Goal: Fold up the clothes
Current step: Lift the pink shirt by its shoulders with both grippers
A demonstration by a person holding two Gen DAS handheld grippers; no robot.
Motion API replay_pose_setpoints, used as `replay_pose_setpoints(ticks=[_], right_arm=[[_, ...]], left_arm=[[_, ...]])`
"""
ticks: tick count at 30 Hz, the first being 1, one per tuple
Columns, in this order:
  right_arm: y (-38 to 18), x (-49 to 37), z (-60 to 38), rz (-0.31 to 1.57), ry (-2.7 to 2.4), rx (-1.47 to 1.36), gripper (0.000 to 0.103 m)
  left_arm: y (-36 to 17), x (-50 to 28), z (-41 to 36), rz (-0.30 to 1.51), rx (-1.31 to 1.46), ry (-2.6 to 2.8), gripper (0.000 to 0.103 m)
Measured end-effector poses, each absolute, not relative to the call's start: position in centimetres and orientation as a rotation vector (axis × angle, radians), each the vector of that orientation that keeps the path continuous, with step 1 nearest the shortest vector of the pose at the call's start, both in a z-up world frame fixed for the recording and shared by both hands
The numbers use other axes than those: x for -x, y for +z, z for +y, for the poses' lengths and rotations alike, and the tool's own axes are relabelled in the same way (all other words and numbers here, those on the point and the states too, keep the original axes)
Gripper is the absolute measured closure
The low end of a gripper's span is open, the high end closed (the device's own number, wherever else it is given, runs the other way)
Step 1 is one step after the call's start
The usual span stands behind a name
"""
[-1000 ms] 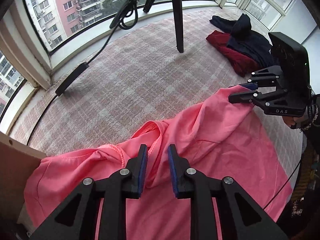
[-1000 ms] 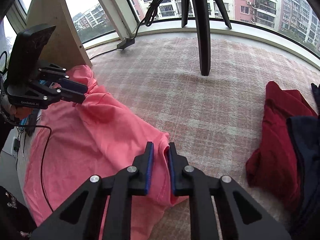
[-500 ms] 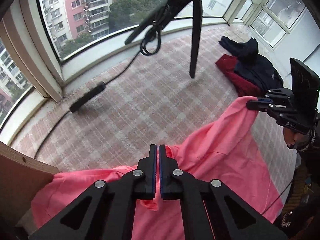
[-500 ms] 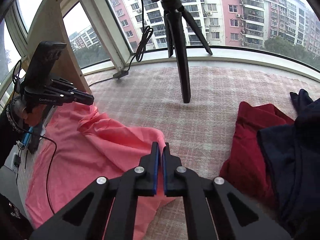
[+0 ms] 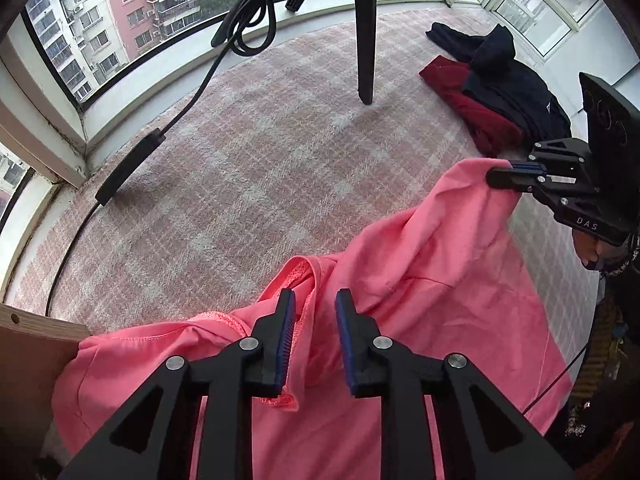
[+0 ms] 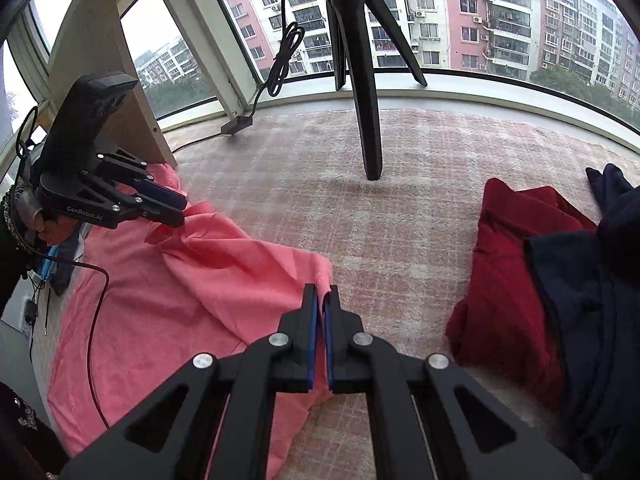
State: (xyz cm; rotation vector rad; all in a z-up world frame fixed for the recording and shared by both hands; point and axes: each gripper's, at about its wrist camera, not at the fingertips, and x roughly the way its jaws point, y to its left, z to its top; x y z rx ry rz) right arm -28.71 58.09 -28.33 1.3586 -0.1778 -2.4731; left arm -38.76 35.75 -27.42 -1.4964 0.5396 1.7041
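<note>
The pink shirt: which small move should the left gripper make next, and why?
Probably close the left gripper on the pink shirt. Its jaws are open, with the neckline fold between the pads, so nothing holds that side. The right gripper is already shut on an edge of the fabric, so one more grip would likely allow lifting the garment to spread it.

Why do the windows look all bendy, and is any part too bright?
Left wrist view: the fisheye lens curves the window frame; corners go black. Right wrist view: the buildings lean, the sky is washed out white, and soft daylight leaves only a faint shadow under the tripod leg.
</note>
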Motion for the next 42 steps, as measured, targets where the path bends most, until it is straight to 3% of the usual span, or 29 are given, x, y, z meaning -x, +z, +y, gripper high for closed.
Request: replay_pose_setpoints(ticks=[2,5,15,20,23,25,28,30,35,42], right_arm=[[-28.1,28.7,58.1,-0.177,-2.476,-1.351,0.1],[-28.0,28.7,58.0,-0.169,-2.481,-1.349,0.1],[-27.2,29.2,60.2,-0.2,-2.626,-1.306,0.1],[-27.8,30.6,61.5,-0.247,-2.696,-1.326,0.1],[-29.1,31.8,62.1,-0.275,-2.712,-1.407,0.1],[-29.4,31.8,62.1,-0.265,-2.716,-1.409,0.1],[-29.6,31.5,62.2,-0.257,-2.718,-1.403,0.1],[-29.5,31.3,62.5,-0.281,-2.709,-1.402,0.1],[-29.6,31.1,62.2,-0.284,-2.696,-1.419,0.1],[-29.3,31.1,62.0,-0.284,-2.695,-1.412,0.1]], left_arm=[[-27.5,38.8,35.7,0.54,1.495,1.707,0.085],[-27.6,38.8,35.5,0.541,1.493,1.711,0.1],[-24.4,42.6,34.6,0.405,1.438,1.829,0.101],[-24.4,46.4,36.2,0.493,1.385,2.035,0.102],[-25.4,48.2,36.1,0.44,1.418,2.082,0.102],[-26.0,47.9,35.8,0.379,1.455,2.008,0.101],[-26.6,45.7,35.4,0.407,1.465,1.92,0.082],[-26.8,44.0,34.9,0.417,1.484,1.866,0.064],[-27.1,42.0,34.8,0.488,1.485,1.878,0.06],[-25.7,40.7,34.3,0.42,1.468,1.848,0.06]])
